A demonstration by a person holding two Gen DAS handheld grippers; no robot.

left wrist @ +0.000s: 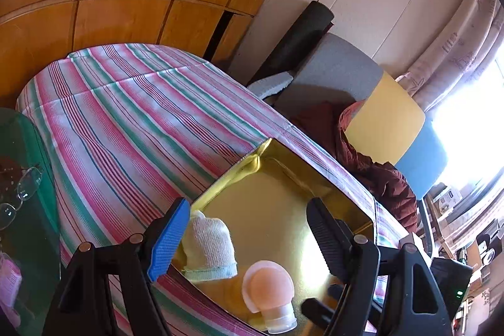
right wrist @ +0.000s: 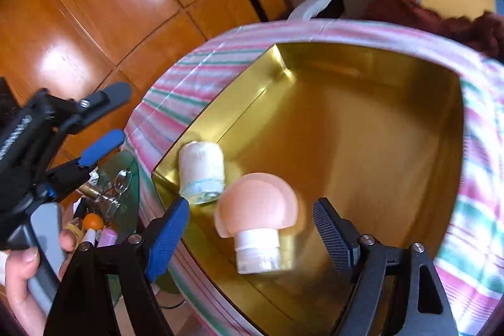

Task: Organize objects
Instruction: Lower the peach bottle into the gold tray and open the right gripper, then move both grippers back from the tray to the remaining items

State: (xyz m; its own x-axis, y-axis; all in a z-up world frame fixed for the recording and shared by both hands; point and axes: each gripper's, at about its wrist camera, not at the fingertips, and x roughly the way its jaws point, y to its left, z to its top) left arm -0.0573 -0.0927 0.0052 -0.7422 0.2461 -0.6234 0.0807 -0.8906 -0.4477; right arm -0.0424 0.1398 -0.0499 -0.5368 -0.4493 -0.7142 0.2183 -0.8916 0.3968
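Both tongs, left [left wrist: 249,229] & right [right wrist: 250,236], wide w/ nothing held, over gold tray [right wrist: 362,122] w/ sock [right wrist: 201,169] & pink bottle [right wrist: 256,219] at frame bottom.

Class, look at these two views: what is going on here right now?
A person holds two grippers over a gold tray on a striped cloth. The tray holds a small white mitten and a peach mushroom-shaped bottle. The right gripper hangs open over the bottle; the left gripper is open too, gripping nothing.
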